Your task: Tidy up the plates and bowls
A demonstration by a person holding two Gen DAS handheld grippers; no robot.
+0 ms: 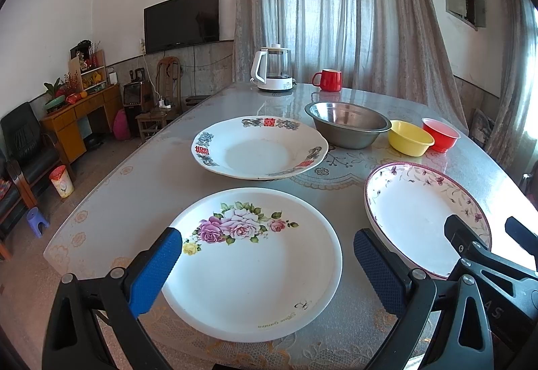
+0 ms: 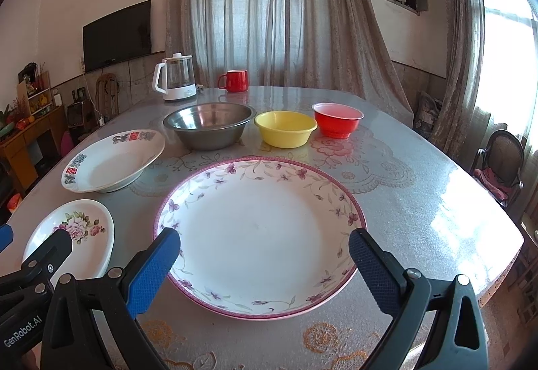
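Observation:
A white plate with pink roses [image 1: 248, 265] [image 2: 72, 234] lies near the table's front edge, under my open left gripper [image 1: 267, 249]. To its right lies a larger plate with a purple vine rim [image 2: 260, 235] [image 1: 420, 212], and my right gripper [image 2: 264, 250] hovers open over its near side. Behind them sits a deep plate with red characters [image 1: 259, 148] [image 2: 112, 160]. A steel bowl [image 2: 208, 123] [image 1: 348, 124], a yellow bowl [image 2: 285, 128] [image 1: 410, 137] and a red bowl [image 2: 337, 119] [image 1: 440, 134] stand in a row further back. Nothing is between either gripper's fingers.
A white kettle [image 1: 274, 69] [image 2: 175, 77] and a red mug [image 1: 328, 80] [image 2: 234, 80] stand at the table's far edge before the curtains. The glass-topped table [image 2: 420, 175] drops off at the right. Chairs, a wooden desk and a bin [image 1: 62, 181] stand left.

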